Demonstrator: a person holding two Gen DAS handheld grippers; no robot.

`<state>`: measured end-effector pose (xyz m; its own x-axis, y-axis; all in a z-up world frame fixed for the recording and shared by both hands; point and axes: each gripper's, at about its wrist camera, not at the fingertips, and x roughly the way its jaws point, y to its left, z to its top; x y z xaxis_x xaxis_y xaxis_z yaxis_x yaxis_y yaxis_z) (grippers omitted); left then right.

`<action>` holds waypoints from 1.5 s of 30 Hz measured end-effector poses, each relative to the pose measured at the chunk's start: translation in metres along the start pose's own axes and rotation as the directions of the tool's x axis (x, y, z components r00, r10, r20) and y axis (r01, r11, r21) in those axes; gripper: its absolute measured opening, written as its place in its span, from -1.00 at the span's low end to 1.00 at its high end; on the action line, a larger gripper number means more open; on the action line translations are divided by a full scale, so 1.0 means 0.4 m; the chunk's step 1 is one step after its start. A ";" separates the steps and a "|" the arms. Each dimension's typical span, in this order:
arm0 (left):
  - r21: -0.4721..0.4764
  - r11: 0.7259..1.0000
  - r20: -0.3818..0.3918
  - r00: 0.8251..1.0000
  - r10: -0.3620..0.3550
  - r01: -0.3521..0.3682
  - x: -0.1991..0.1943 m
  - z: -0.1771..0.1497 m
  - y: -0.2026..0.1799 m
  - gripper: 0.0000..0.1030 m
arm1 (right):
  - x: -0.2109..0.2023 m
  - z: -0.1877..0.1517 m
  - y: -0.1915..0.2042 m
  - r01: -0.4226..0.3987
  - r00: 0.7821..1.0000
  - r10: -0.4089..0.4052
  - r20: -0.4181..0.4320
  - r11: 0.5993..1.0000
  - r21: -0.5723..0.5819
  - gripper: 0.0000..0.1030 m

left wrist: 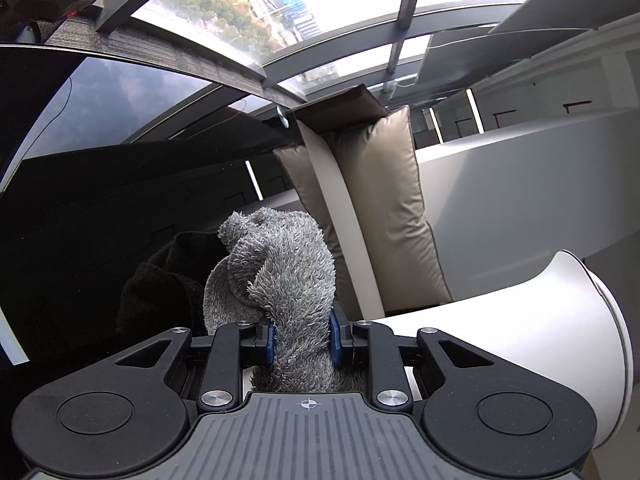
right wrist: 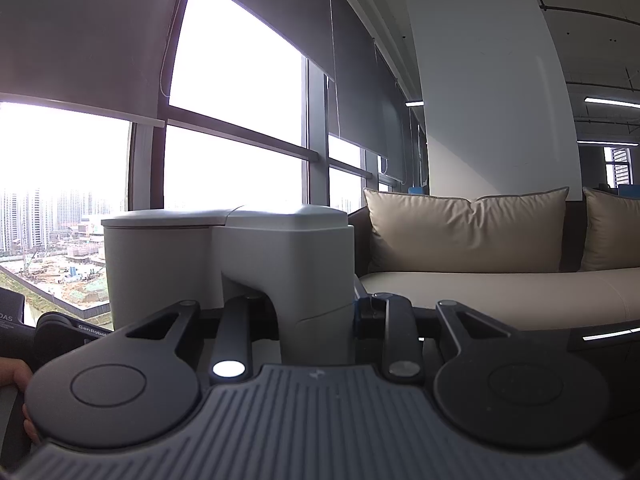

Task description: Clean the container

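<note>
Container [right wrist: 224,264], a smooth white plastic body with a flat lid and a moulded, arch-cut handle block on its side, sits upright in the right gripper [right wrist: 316,316]; the fingers [right wrist: 366,312], blue-padded, are clamped on that handle block. In the left wrist view the same white container [left wrist: 576,332] shows as a rounded, flaring matte shell just right of the left gripper [left wrist: 303,338], close beside it, though contact cannot be told. The left gripper's blue-padded fingers [left wrist: 270,340] are closed on a grey cloth [left wrist: 276,272], shaggy and thick-piled, which bunches up above them in a soft lump. Behind the cloth lies a dark knitted fabric [left wrist: 160,280] on a glossy black surface [left wrist: 100,184]. A hand [right wrist: 20,384] shows at the lower left edge of the right wrist view. Farther off stands a sofa [right wrist: 500,292] with pale smooth upholstery and plump beige cushions [right wrist: 464,232] piped in a darker edge. Beyond are large windows [right wrist: 236,160] with grey roller blinds [right wrist: 80,36] partly lowered.
</note>
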<state>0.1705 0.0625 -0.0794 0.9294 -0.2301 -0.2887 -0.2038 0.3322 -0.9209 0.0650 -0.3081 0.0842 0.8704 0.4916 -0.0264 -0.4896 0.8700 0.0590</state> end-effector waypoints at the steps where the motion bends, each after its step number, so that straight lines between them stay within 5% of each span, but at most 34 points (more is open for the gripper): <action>1: 0.000 1.000 -0.004 1.000 -0.023 0.023 0.001 0.008 -0.005 -0.60 | 0.000 0.000 0.000 0.000 1.000 0.000 0.000 1.000 0.000 -0.41; 6: 0.006 0.987 -0.015 0.987 -0.160 0.160 0.006 0.043 -0.044 -0.59 | -0.002 -0.001 -0.002 0.000 1.000 0.000 0.000 1.000 0.001 -0.41; 17: 0.035 0.922 -0.030 0.923 -0.384 0.385 0.028 0.068 -0.109 -0.59 | -0.005 -0.006 -0.004 0.005 1.000 -0.005 0.003 1.000 0.009 -0.41; 22: 0.039 0.920 -0.029 0.921 -0.389 0.390 0.058 0.056 -0.115 -0.57 | -0.009 -0.010 0.054 0.185 0.983 -0.185 -0.005 0.982 -0.022 -0.40; 26: 0.046 0.923 -0.026 0.924 -0.382 0.383 0.080 0.056 -0.122 -0.56 | -0.019 -0.019 0.134 0.370 0.927 -0.374 -0.035 0.926 -0.071 -0.39; 31: 0.046 0.924 -0.027 0.925 -0.379 0.380 0.076 0.056 -0.126 -0.56 | -0.043 -0.027 0.181 0.471 0.878 -0.476 -0.051 0.877 -0.093 -0.39; 37: 0.052 0.924 -0.028 0.926 -0.377 0.378 0.064 0.058 -0.126 -0.56 | -0.057 -0.036 0.228 0.537 0.839 -0.543 -0.046 0.838 -0.102 -0.40; 45: 0.069 0.923 -0.036 0.925 -0.378 0.379 0.050 0.049 -0.133 -0.56 | -0.042 -0.042 0.225 0.542 0.834 -0.549 -0.057 0.834 -0.102 -0.51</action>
<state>0.2059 0.0582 -0.0311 0.9257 -0.3715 0.0713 0.1858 0.2825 -0.9411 0.0053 -0.2373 0.0732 0.9917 -0.0651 -0.1109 0.0579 0.9961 -0.0670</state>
